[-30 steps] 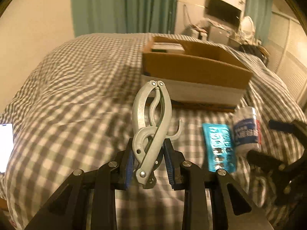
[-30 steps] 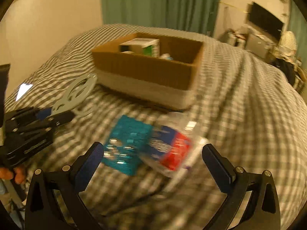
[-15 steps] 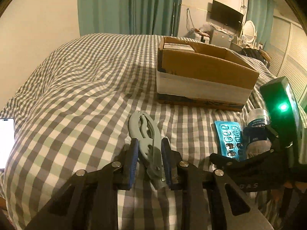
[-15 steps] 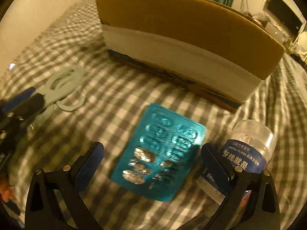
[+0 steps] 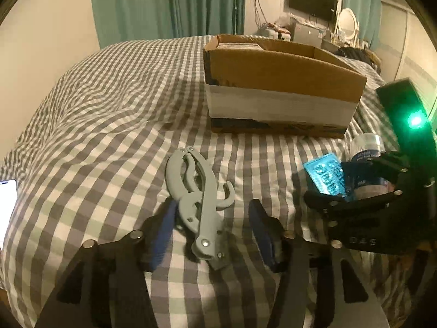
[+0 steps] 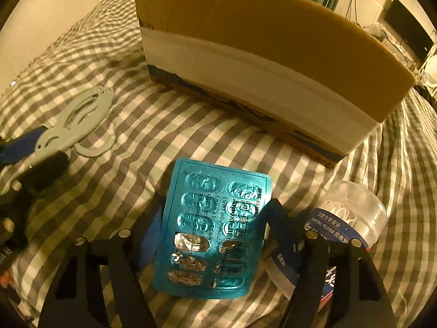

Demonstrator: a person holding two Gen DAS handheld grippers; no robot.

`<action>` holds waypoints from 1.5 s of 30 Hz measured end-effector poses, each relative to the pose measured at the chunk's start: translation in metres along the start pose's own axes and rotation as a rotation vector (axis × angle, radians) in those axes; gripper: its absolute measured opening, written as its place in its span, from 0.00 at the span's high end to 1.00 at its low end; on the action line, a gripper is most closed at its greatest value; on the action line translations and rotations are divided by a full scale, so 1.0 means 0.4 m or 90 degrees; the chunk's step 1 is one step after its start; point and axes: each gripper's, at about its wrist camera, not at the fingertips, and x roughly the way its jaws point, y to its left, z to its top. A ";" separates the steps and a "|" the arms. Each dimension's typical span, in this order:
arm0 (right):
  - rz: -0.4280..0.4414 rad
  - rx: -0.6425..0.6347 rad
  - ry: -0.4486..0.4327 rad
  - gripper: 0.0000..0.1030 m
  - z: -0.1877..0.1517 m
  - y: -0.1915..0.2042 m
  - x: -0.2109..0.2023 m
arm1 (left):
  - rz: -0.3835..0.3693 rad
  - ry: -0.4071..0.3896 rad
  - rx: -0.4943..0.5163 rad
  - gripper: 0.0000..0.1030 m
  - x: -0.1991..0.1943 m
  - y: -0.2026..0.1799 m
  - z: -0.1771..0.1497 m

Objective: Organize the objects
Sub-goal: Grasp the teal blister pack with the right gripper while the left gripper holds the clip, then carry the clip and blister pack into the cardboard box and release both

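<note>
1. Your left claw (image 5: 211,225) is spread wide, low over the checked bed (image 5: 103,125). The grey pliers (image 5: 195,191) lie flat on the bed between its blue pads (image 5: 164,229), handle end towards you and nose pointing at the box (image 5: 278,87).
2. The left pad sits just beside the pliers' handle; whether it touches cannot be told. The right pad stands clear of them, with bed showing between.
3. Your right claw (image 6: 210,225) has its fingers on either side of the teal blister pack (image 6: 210,232). The pack's edges meet both pads, so the claw looks clamped on the pack.
4. The pack is tilted, its far end up, with the bed visible beyond it. Some of its near pockets are burst and show crumpled foil.
5. A clear floss jar (image 6: 347,218) with a blue label lies on its side just right of the right claw, outside the fingers and close to the right finger.
6. The box stands on the bed beyond both claws, its near wall brown above a white band. From the left wrist view you can see a flat carton lying inside at the back.
7. The pliers are well left of the pack, and the box is apart from both.
8. A lit phone (image 5: 6,213) lies at the left edge of the bed.
</note>
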 end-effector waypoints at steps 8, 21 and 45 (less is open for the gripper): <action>0.047 0.027 -0.020 0.32 -0.026 -0.034 -0.053 | 0.037 0.083 0.006 0.13 0.094 -0.018 0.049; 0.082 0.053 -0.081 0.32 0.017 -0.086 -0.114 | -0.054 0.071 -0.038 0.65 0.114 -0.012 0.071; 0.078 0.050 -0.268 0.32 0.163 -0.216 -0.416 | -0.096 -0.168 -0.028 0.67 -0.163 -0.062 0.350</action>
